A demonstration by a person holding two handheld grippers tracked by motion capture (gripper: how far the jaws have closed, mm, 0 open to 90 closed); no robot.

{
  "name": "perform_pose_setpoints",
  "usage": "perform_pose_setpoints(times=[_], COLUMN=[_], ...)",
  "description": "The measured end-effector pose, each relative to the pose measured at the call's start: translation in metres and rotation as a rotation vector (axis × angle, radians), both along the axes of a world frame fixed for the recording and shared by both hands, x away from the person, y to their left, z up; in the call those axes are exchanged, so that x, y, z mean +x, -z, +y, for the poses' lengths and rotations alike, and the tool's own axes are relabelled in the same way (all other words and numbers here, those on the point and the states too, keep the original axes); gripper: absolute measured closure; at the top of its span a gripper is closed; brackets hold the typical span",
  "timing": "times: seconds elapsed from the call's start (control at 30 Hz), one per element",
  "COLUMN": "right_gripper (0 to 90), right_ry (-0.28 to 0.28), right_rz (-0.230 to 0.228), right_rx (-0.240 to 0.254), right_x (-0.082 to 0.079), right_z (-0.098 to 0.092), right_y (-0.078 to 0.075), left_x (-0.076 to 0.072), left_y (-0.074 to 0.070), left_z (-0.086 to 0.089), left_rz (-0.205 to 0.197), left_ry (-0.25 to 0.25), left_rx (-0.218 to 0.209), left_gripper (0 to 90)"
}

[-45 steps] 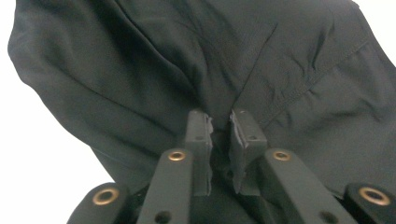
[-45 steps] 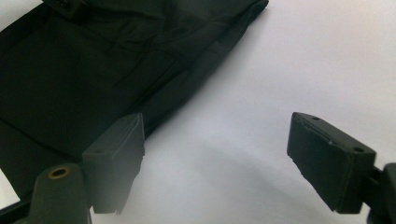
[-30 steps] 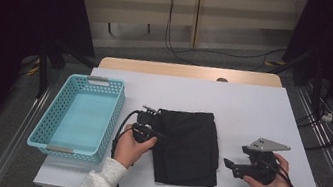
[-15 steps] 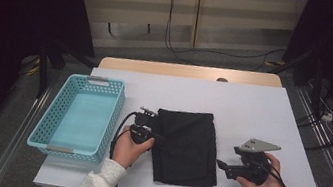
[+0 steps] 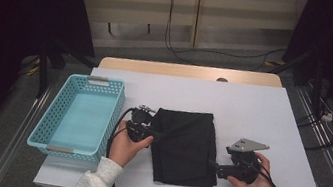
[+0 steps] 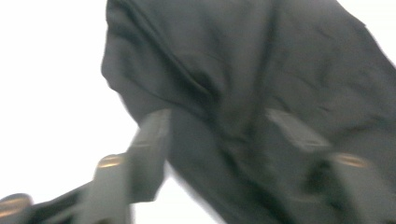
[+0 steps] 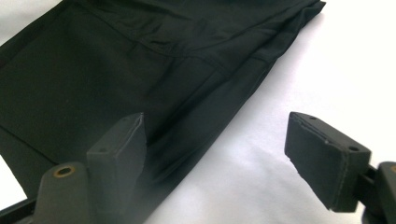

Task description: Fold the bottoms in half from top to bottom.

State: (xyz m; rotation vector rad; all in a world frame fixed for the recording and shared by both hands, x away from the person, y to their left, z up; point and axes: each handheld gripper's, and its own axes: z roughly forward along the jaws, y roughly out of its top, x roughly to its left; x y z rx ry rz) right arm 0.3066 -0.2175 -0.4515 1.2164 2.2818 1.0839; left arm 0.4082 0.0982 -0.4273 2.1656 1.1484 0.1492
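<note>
Left tool (image 5: 150, 132) just opened, letting go of cloth (image 5: 185, 144); right tool (image 5: 213, 166) wide, nearing its edge

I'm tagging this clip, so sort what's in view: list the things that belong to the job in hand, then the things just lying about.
In the job:
- black folded cloth
- left gripper, jaws just opened over the cloth's left edge
- right gripper, open at its right edge

Lying about:
- blue basket
- white table

L gripper (image 5: 154, 134) jaws just opened – hand low, aimed right. R gripper (image 5: 213, 167) jaws apart, aimed left.
</note>
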Motion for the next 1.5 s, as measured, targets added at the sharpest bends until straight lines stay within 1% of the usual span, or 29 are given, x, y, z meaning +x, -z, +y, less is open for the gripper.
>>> perform_pose_setpoints(times=[0.07,0.1,0.13,0.17,0.23,0.27,0.33,0.4,0.47,0.53,0.57,0.6,0.67,0.7,0.77,0.83,0.9,1.0,1.07,1.1,1.13,1.23,1.37,1.43,1.47,1.5], right_gripper=[20.0,19.8,19.7,19.4,19.1,18.9,18.9,18.3,18.1,18.0,17.8,17.7,17.6,17.4,17.3,17.3,17.2,17.1,17.1,16.9,16.8,16.7,16.6,16.5,16.5,16.5], right_ry=[0.0,0.005,0.009,0.01,0.016,0.016,0.019,0.022,0.022,0.022,0.024,0.027,0.031,0.033,0.034,0.039,0.042,0.044,0.045,0.044,0.045,0.044,0.044,0.045,0.045,0.046], right_rz=[0.004,0.006,0.007,0.008,0.008,0.008,0.0,0.005,0.01,0.007,0.007,0.005,0.003,0.003,-0.001,-0.005,-0.004,-0.014,-0.022,-0.021,-0.022,-0.026,-0.026,-0.028,-0.029,-0.029], right_rx=[-0.001,0.0,-0.002,0.0,0.003,0.002,-0.002,0.006,0.005,0.004,0.005,0.005,0.004,0.004,0.007,0.011,0.02,0.027,0.03,0.029,0.03,0.033,0.037,0.04,0.041,0.043], right_x=[0.0,0.0,0.0,0.0,0.0,0.0,-0.001,-0.001,-0.002,-0.002,-0.003,-0.003,-0.003,-0.004,-0.003,-0.003,-0.003,-0.003,-0.003,-0.003,-0.003,-0.003,-0.004,-0.004,-0.004,-0.004], right_z=[0.001,0.001,0.001,0.001,0.001,0.002,0.002,0.002,0.003,0.003,0.003,0.002,0.002,0.002,0.001,0.001,0.002,0.002,0.003,0.003,0.004,0.005,0.005,0.005,0.004,0.004], right_y=[0.001,0.002,0.002,0.002,0.002,0.002,0.003,0.004,0.005,0.005,0.005,0.005,0.005,0.005,0.004,0.003,0.003,0.001,0.0,0.0,0.0,-0.001,-0.001,-0.001,-0.002,-0.002], left_x=[0.003,0.005,0.007,0.008,0.011,0.011,0.014,0.016,0.019,0.021,0.022,0.022,0.023,0.023,0.023,0.024,0.025,0.025,0.025,0.025,0.026,0.026,0.026,0.026,0.026,0.026], left_y=[0.0,0.0,0.0,0.0,-0.001,-0.001,-0.002,-0.002,-0.002,-0.001,-0.002,-0.002,-0.002,-0.001,0.0,0.0,0.0,0.001,0.0,0.001,0.0,-0.001,0.0,0.0,0.0,0.001], left_z=[0.0,0.0,0.0,0.0,0.001,0.0,0.0,0.0,0.0,-0.001,0.0,0.0,0.0,-0.001,0.0,0.002,0.003,0.004,0.006,0.005,0.006,0.007,0.006,0.007,0.006,0.005], left_rz=[-0.017,-0.03,-0.036,-0.056,-0.064,-0.065,-0.063,-0.064,-0.064,-0.065,-0.057,-0.056,-0.056,-0.056,-0.055,-0.044,-0.047,-0.046,-0.044,-0.047,-0.048,-0.045,-0.047,-0.042,-0.041,-0.047], left_ry=[-0.006,-0.003,-0.002,-0.018,-0.013,-0.021,-0.012,-0.026,-0.027,-0.04,-0.032,-0.034,-0.034,-0.048,-0.048,-0.034,-0.037,-0.046,-0.043,-0.06,-0.048,-0.044,-0.051,-0.045,-0.047,-0.063], left_rx=[0.014,0.035,0.041,0.034,0.039,0.032,0.039,0.044,0.046,0.038,0.042,0.042,0.047,0.034,0.038,0.051,0.055,0.051,0.055,0.04,0.048,0.046,0.042,0.047,0.048,0.035], left_gripper=[27.8,23.9,19.8,18.4,16.0,15.6,15.0,14.5,14.0,13.8,13.1,12.9,12.7,12.7,12.6,12.3,12.0,11.8,11.7,11.6,11.5,11.5,11.5,11.5,11.5,11.4])
